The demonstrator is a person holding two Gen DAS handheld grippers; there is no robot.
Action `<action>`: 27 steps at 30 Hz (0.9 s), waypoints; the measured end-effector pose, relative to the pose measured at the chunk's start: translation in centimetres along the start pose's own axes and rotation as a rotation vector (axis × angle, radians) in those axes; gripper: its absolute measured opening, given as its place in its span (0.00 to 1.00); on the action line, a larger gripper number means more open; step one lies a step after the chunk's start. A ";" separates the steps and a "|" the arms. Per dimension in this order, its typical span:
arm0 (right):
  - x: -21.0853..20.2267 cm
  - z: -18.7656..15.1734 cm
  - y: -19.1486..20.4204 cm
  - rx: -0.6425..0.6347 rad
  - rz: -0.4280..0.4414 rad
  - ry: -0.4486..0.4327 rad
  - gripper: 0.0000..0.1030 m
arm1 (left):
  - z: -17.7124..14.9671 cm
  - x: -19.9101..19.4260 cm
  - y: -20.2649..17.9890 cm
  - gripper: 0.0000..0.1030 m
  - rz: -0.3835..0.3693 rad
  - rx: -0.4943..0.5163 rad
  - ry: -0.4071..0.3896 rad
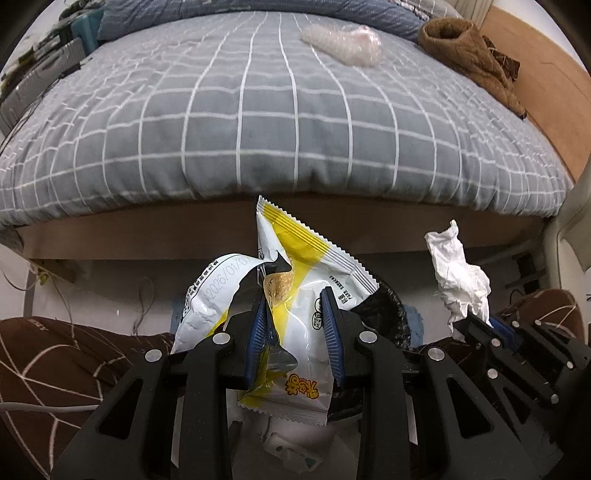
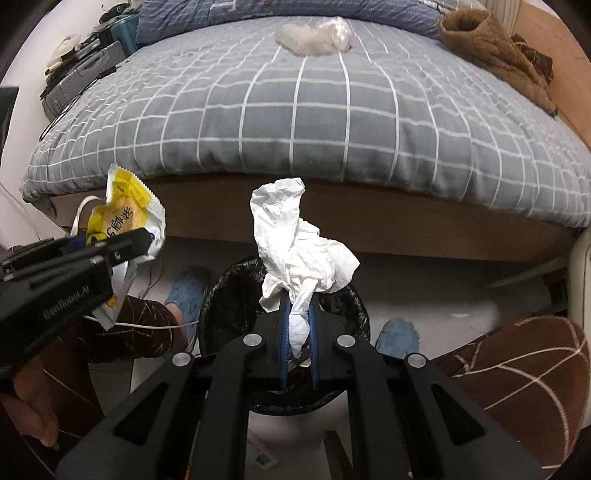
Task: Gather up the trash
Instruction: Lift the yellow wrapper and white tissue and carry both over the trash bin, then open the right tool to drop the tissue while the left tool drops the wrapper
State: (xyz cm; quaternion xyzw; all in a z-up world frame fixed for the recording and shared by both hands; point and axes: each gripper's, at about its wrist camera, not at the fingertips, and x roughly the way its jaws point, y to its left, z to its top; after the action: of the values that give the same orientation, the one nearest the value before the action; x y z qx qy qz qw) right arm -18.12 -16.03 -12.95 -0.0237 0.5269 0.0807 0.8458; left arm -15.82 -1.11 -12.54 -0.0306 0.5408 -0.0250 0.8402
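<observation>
Over the black-lined round trash bin (image 2: 284, 332), left gripper (image 1: 295, 314) clenches a torn yellow-white snack wrapper (image 1: 295, 280), right gripper (image 2: 297, 325) pinches crumpled white tissue (image 2: 299, 251), so probably just let go next.

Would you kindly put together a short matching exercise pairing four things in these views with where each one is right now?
Things:
1. yellow-and-white snack wrapper
2. crumpled white tissue
3. clear crinkled plastic bag
4. brown fleece garment

Places:
A. at the bed's far right corner
B. clamped in the right gripper, above the black-lined bin
C. lying mid-bed near the pillows
D. clamped in the left gripper

Pairs: 1-D, 2-B, 3-C, 4-A
</observation>
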 end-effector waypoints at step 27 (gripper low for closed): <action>11.0 -0.2 2.5 -0.027 0.035 0.242 0.08 | -1.6 7.0 4.4 0.28 0.047 -0.068 0.126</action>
State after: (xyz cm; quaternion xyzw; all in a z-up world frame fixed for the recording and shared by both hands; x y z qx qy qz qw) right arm -13.99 -12.35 -22.79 -0.0357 0.6243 0.0989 0.7741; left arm -14.36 2.68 -19.87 -0.0448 0.5936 0.0110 0.8034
